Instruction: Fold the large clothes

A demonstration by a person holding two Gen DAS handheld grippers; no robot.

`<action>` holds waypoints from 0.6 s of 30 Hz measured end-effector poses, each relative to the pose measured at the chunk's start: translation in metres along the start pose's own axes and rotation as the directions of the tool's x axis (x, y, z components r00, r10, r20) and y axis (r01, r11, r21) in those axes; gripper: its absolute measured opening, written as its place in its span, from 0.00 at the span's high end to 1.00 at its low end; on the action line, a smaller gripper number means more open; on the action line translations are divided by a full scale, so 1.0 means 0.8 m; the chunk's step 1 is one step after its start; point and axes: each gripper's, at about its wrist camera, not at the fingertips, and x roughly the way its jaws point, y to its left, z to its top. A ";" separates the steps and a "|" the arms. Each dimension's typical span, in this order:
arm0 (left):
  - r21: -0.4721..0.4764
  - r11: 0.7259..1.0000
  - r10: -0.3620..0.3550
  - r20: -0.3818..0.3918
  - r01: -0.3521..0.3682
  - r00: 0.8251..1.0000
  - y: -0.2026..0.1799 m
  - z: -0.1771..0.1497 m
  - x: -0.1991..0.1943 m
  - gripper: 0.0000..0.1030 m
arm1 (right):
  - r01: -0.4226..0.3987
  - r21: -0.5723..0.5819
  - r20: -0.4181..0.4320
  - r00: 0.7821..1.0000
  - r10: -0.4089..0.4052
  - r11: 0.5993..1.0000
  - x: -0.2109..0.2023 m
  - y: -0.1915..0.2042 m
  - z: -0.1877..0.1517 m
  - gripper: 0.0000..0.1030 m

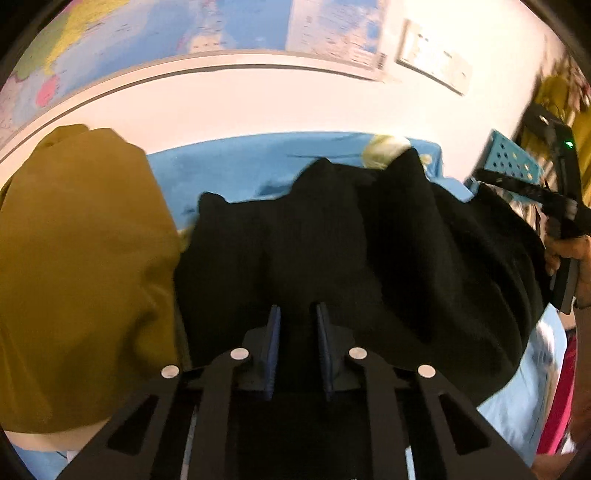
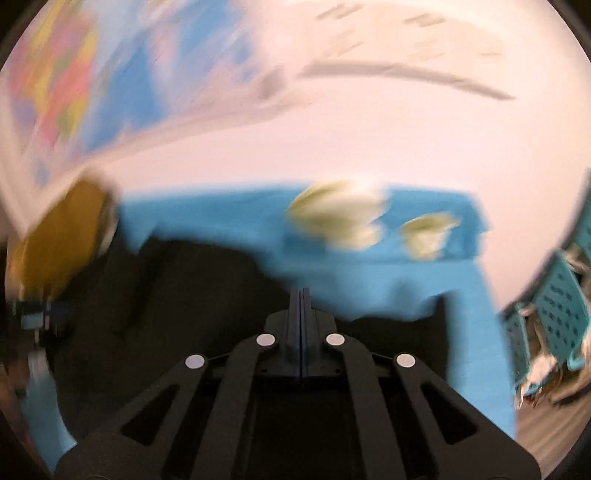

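A large black garment (image 1: 369,258) lies bunched on a blue-covered table (image 1: 229,170). My left gripper (image 1: 298,314) hovers over its near edge with its blue-padded fingers a little apart, and dark cloth shows between them. My right gripper (image 2: 300,295) has its jaws pressed together; the blurred right wrist view does not show cloth between them. The black garment (image 2: 177,295) lies to its left and under it. The right gripper also shows at the right edge of the left wrist view (image 1: 532,192), at the garment's far right side, held by a hand.
A mustard-yellow garment (image 1: 74,266) is piled at the left of the table. Pale folded items (image 2: 340,218) sit at the back of the blue cloth. A teal perforated basket (image 2: 554,314) stands at the right. A wall map (image 1: 147,33) hangs behind.
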 end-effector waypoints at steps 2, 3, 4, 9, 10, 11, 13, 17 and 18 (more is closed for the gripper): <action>-0.022 1.000 0.006 -0.007 -0.006 1.000 0.005 0.002 0.002 0.73 | -0.014 0.017 -0.052 0.999 0.015 1.000 0.013 -0.010 -0.002 0.99; -0.024 1.000 0.007 -0.010 -0.007 1.000 0.006 0.002 0.004 0.64 | -0.014 0.012 -0.085 0.996 0.015 1.000 0.019 -0.009 -0.008 0.99; -0.023 1.000 0.003 -0.011 -0.003 1.000 0.006 0.002 0.006 0.61 | -0.042 0.007 -0.114 0.993 0.042 0.999 0.023 -0.004 -0.013 0.94; 0.001 0.999 -0.043 -0.015 0.043 0.999 -0.008 0.008 0.009 0.39 | -0.143 -0.087 -0.179 0.976 0.126 0.986 0.031 0.051 -0.030 0.37; 0.019 0.999 -0.047 -0.026 0.047 0.999 -0.014 0.011 0.013 0.38 | -0.144 -0.118 -0.197 0.973 0.119 0.982 0.036 0.063 -0.032 0.38; 0.034 0.998 -0.043 -0.037 0.045 0.998 -0.020 0.014 0.018 0.38 | -0.136 -0.154 -0.225 0.969 0.100 0.979 0.047 0.074 -0.035 0.41; 0.058 0.998 -0.010 -0.060 0.013 0.998 -0.029 0.019 0.032 0.43 | -0.127 -0.177 -0.255 0.964 0.079 0.976 0.062 0.078 -0.038 0.71; 0.023 1.000 -0.019 -0.066 0.020 0.998 -0.025 0.028 0.043 0.71 | -0.105 -0.163 -0.158 0.984 0.079 0.981 0.043 0.066 -0.022 0.92; 0.019 1.000 0.009 -0.053 -0.008 0.999 -0.023 0.030 0.040 0.82 | -0.076 -0.133 -0.091 0.994 0.064 0.988 0.025 0.056 -0.011 0.92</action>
